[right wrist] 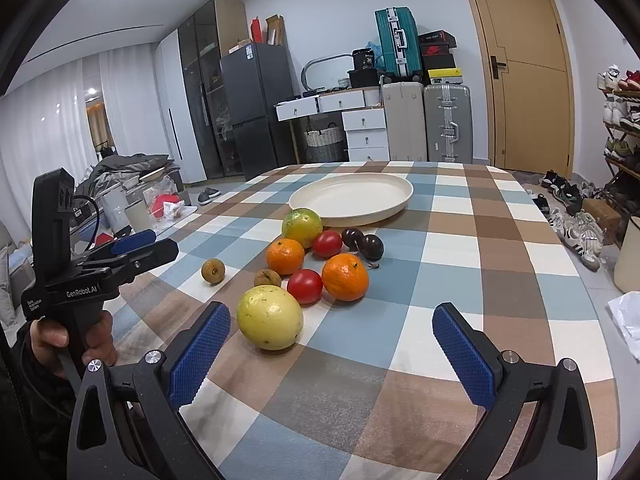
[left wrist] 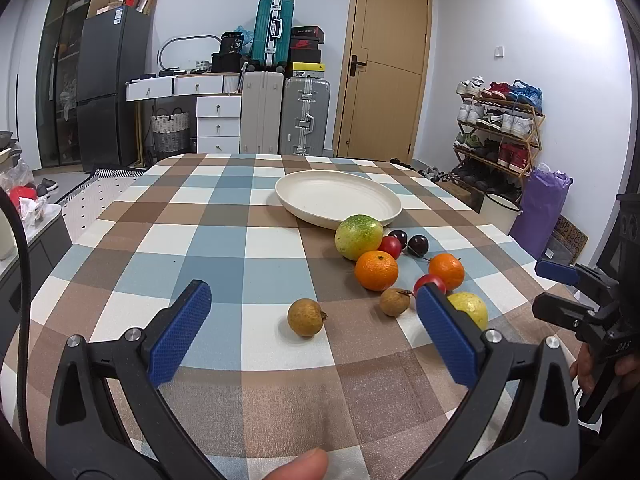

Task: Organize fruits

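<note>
An empty cream plate point(left wrist: 338, 196) point(right wrist: 352, 196) sits at the far side of the checked tablecloth. In front of it lies a cluster of fruit: a green-yellow fruit point(right wrist: 302, 226), two oranges point(right wrist: 285, 256) point(right wrist: 345, 277), two tomatoes point(right wrist: 327, 244) point(right wrist: 305, 286), two dark plums point(right wrist: 370, 246) and a yellow fruit point(right wrist: 269, 317). Two brown longans point(left wrist: 306, 317) point(left wrist: 395, 301) lie nearer the left. My left gripper point(left wrist: 313, 290) stands open just short of the lone longan. Wide open as well, my right gripper point(right wrist: 331, 313) has the yellow fruit by its left finger. Neither holds anything.
The table's right edge drops to a white bucket point(left wrist: 500, 210), a purple bag point(left wrist: 544, 208) and a shoe rack point(left wrist: 500, 132). Suitcases point(left wrist: 304, 120), drawers and a dark fridge point(left wrist: 108, 88) stand beyond the far edge. A person's hand point(right wrist: 52, 336) holds the left gripper.
</note>
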{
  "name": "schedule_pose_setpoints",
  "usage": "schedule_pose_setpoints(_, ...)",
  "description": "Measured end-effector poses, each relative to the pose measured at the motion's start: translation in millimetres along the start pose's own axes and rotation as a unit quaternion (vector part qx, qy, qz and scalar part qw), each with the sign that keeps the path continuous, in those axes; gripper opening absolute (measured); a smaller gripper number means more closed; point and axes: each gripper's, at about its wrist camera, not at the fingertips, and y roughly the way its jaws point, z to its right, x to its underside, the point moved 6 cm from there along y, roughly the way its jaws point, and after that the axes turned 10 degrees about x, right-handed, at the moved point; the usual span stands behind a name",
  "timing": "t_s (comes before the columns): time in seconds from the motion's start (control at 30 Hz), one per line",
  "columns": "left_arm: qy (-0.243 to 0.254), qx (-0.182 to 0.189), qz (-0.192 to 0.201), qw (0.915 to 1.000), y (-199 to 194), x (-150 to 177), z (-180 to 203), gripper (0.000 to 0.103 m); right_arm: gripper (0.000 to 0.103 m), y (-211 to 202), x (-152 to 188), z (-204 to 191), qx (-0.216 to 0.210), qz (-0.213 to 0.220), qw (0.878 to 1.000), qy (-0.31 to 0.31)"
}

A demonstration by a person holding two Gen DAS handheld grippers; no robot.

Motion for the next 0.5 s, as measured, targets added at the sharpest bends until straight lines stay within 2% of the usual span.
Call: schedule_pose_setpoints(0.5, 0.0, 0.002, -0.001, 1.0, 2.5, -0.4, -0.9, 0.102, 0.103, 0.5, 0.4, -0.8, 0.0, 0.0, 1.0, -0.001)
